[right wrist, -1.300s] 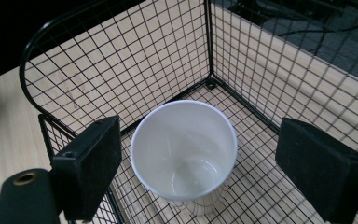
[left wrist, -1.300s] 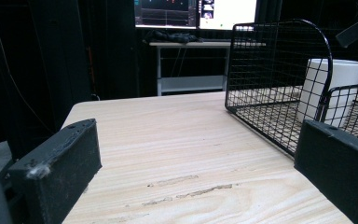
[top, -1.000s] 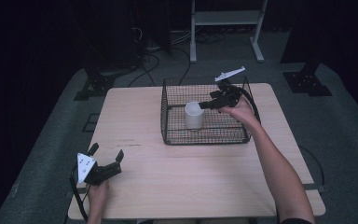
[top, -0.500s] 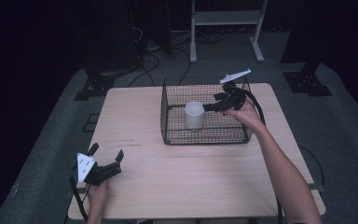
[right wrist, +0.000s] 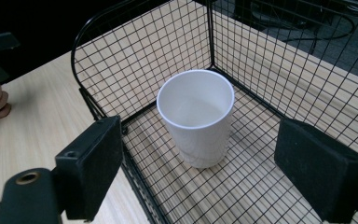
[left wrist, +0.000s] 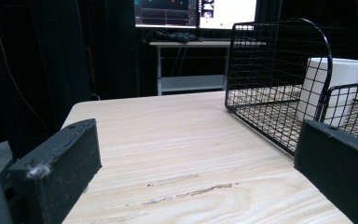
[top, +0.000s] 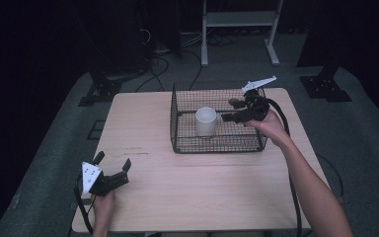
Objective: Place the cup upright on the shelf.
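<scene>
left gripper [top: 112, 165] at 7 o'clock, parked on pale wood-grain table [top: 143, 123], jaws wide, nothing between | white paper cup [top: 206, 121] upright in black wire basket [top: 177, 118], 1 o'clock; smooth, tapered | right gripper [top: 225, 110] has backed rightward off the cup, jaws spread, empty — I judge the cup delivered

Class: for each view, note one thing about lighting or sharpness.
High view: table lit, surroundings near black. Left gripper view: near jaws soft, bright monitor behind. Right gripper view: white cup evenly lit and sharp inside the wire basket.
</scene>
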The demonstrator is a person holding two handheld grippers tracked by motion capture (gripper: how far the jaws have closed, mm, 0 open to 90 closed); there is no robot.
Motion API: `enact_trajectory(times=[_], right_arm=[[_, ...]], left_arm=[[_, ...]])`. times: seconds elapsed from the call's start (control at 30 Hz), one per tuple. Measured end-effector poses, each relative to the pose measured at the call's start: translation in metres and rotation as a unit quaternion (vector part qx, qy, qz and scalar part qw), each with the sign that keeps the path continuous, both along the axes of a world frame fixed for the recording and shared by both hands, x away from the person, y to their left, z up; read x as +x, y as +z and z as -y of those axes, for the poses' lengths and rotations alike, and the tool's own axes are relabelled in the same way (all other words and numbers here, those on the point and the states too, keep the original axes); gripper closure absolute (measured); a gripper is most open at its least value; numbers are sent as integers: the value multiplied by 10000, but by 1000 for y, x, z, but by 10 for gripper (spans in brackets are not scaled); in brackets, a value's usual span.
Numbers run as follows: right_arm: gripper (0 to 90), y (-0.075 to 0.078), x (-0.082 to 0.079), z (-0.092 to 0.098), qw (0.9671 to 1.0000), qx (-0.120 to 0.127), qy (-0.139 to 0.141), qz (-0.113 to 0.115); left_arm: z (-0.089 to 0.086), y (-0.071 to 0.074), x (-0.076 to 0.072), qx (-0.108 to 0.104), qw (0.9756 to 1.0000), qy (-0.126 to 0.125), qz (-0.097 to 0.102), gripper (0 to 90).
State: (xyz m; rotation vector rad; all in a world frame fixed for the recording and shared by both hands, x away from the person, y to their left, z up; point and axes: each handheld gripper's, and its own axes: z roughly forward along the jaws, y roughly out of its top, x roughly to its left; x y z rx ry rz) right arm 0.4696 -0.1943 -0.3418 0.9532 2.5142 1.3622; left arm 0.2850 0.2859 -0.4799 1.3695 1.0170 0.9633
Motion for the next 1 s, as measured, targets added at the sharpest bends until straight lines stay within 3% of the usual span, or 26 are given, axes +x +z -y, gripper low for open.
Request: enact_trajectory(times=[0.73,1.0], right_arm=[[145,7,-35,17,9994,51,285,174],[146,0,-47,23,9992,59,350,191]], left_arm=[[1,0,0,32,10000,4,-9,0],[1,0,0,32,10000,2,-9,0]])
